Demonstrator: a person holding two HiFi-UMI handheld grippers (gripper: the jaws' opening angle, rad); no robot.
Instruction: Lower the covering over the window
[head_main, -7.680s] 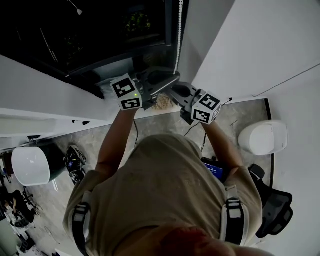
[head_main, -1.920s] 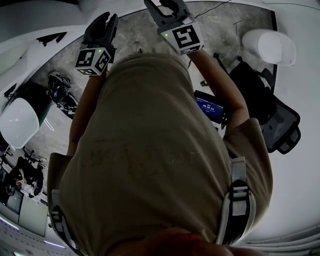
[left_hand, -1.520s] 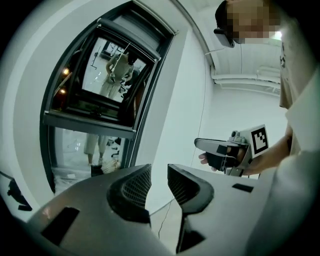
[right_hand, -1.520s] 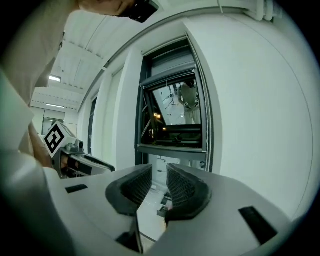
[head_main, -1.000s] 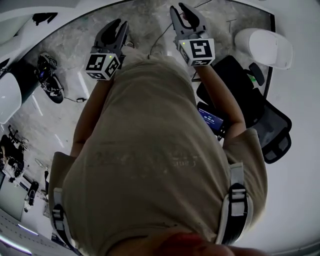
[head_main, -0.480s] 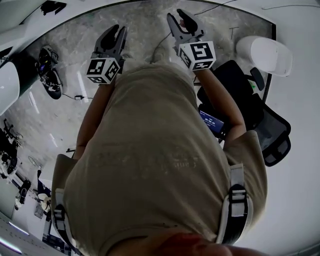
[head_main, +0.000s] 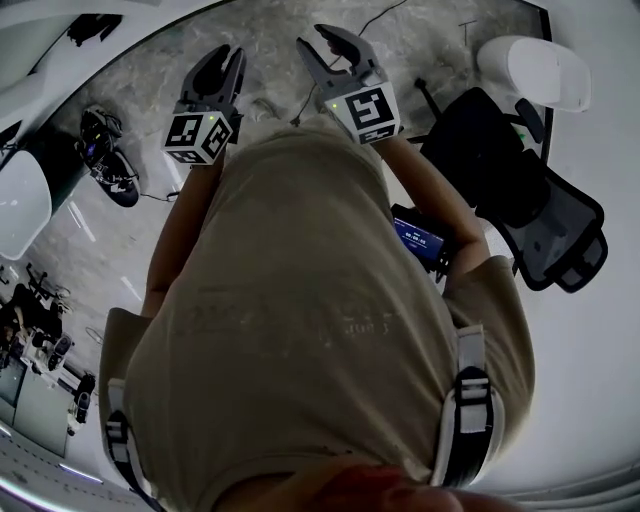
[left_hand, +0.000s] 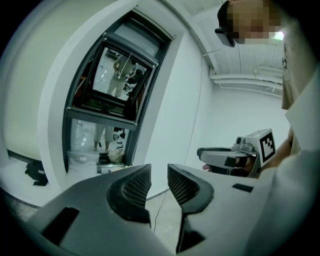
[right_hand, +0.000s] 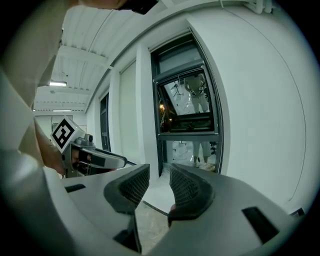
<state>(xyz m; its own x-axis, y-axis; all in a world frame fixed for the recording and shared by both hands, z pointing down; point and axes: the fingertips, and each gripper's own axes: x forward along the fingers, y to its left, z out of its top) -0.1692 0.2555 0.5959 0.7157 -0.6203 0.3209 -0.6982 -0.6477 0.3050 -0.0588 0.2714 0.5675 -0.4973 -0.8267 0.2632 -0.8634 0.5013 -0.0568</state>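
Note:
The dark-framed window (left_hand: 115, 85) stands ahead in the left gripper view, and the right gripper view also shows the window (right_hand: 187, 100). Its glass mirrors a standing person. A pale band crosses the window's top (right_hand: 182, 52); I cannot tell whether it is the covering. My left gripper (head_main: 225, 60) is held over the floor, away from the window, jaws apart and empty (left_hand: 159, 172). My right gripper (head_main: 322, 42) hangs beside it; its jaws have just been opening and nothing is between them (right_hand: 160, 172).
A black office chair (head_main: 520, 170) stands at the right, with a white rounded object (head_main: 530, 70) beyond it. A cable (head_main: 375, 18) trails over the marbled floor. Dark gear (head_main: 105, 165) and a white rounded object (head_main: 20, 200) sit at the left.
Both grippers have swung sideways away from the window. The right one has shifted left in the head view and its jaws stand wider. The chair now sits higher in that view.

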